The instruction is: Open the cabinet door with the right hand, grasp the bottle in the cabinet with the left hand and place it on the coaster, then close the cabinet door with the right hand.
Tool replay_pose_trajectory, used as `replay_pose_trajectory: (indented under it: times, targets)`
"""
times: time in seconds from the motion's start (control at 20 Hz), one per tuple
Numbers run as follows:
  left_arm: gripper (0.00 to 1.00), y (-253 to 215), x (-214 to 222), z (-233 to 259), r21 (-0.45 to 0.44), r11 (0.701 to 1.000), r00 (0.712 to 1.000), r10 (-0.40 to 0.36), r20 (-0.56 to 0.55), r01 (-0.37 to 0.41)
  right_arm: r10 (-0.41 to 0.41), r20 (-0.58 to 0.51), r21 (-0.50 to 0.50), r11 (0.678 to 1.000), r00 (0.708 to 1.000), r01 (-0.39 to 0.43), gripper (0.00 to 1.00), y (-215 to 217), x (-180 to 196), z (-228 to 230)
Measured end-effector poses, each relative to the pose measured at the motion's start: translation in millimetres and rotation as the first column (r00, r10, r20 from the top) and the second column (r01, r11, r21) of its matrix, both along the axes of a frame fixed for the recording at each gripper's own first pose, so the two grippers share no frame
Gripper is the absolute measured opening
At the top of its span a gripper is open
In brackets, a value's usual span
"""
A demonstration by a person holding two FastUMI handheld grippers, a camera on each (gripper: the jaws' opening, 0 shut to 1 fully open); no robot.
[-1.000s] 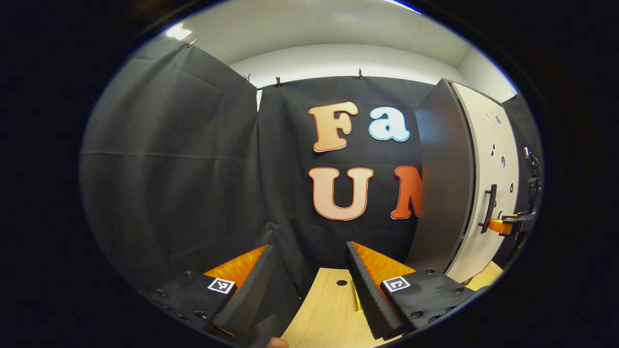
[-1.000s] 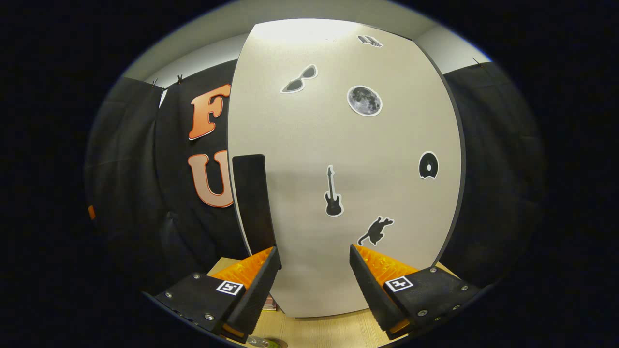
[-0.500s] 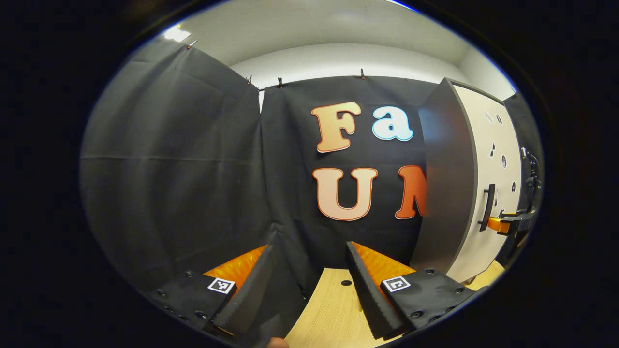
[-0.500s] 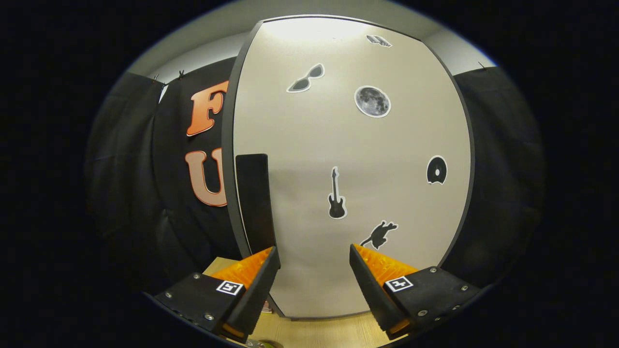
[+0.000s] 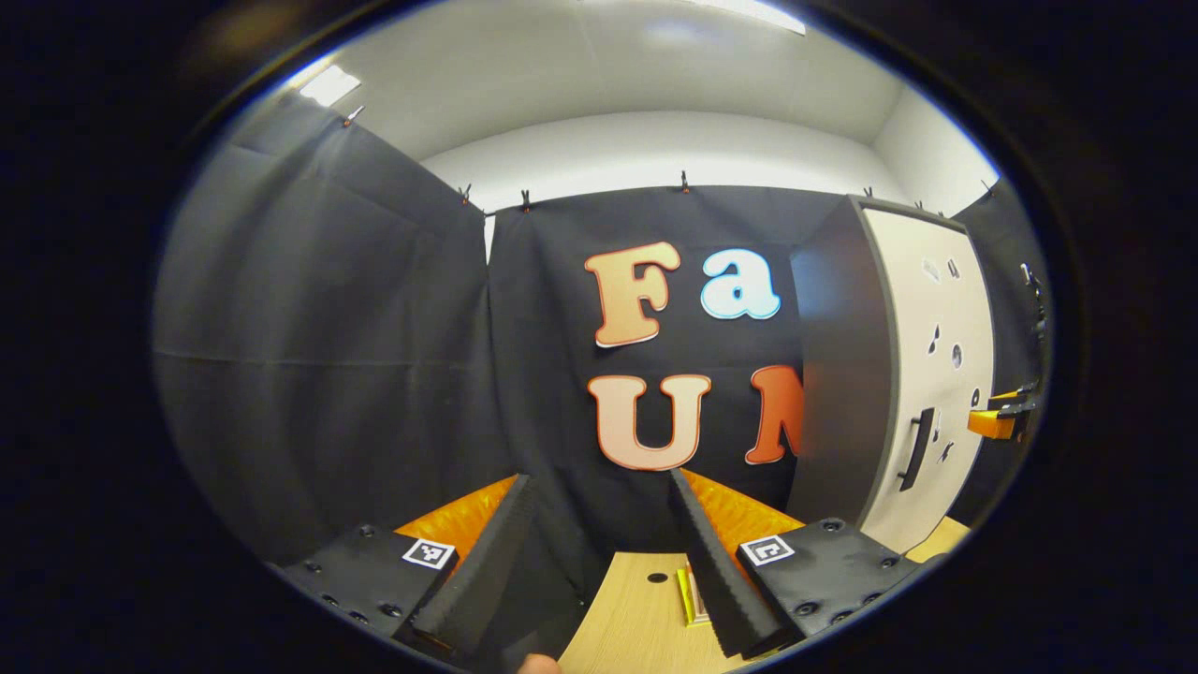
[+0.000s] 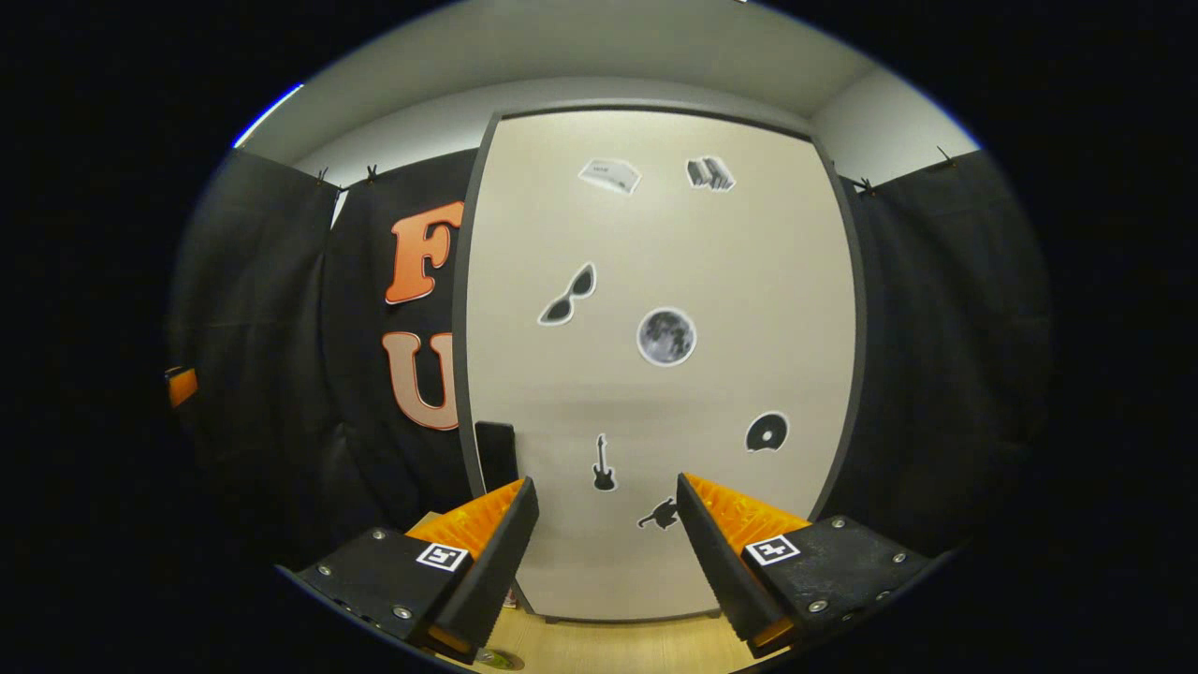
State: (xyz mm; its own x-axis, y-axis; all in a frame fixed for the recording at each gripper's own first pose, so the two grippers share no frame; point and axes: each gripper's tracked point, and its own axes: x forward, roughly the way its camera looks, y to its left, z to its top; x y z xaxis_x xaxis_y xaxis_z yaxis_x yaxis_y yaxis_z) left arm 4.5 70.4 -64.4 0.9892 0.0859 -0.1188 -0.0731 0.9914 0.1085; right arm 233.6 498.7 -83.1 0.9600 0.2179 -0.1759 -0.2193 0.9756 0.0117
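The cabinet (image 5: pixel 838 374) stands at the right in the left gripper view, its pale stickered door (image 5: pixel 927 374) flush against the dark body, with a black handle (image 5: pixel 915 449). My left gripper (image 5: pixel 599 482) is open with nothing between its fingers; it faces the booth's cloth wall, left of the cabinet. In the right gripper view the door (image 6: pixel 655 393) fills the middle, with its handle (image 6: pixel 496 454) low at the left edge. My right gripper (image 6: pixel 606 487) is open and stands back from the door, touching nothing. That right gripper (image 5: pixel 997 421) appears far right of the cabinet.
A light wooden table (image 5: pixel 636 618) lies below the left gripper, with a small flat yellow-edged item (image 5: pixel 691 594) beside the right finger. The table's edge (image 6: pixel 618 646) runs under the cabinet door. A bit of the left gripper (image 6: pixel 182 386) appears at the far left.
My right gripper has drawn back from the door, which now looks smaller and farther off. The left gripper has shifted a little, so the cabinet sits lower and farther away.
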Motion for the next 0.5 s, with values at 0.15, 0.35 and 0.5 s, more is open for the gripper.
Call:
replay_pose_trajectory:
  times: [0.15,0.35,0.5]
  targets:
    - [0.94,1.1,-3.2,26.0,0.003,1.000,0.999,-0.012,0.034,0.012,-0.024,0.039,-0.024,0.999,0.999,0.025,0.92,-29.9,-27.0,40.4]
    - [0.94,-6.2,-11.3,58.6,0.017,0.999,0.997,-0.037,0.065,0.036,-0.067,0.101,-0.026,0.997,0.993,0.070,0.92,-64.3,-65.4,83.0]
    - [0.94,-12.3,-19.9,78.0,0.017,0.999,0.994,-0.052,0.097,0.050,-0.083,0.130,-0.010,0.996,0.988,0.085,0.92,-78.4,-89.0,102.9]
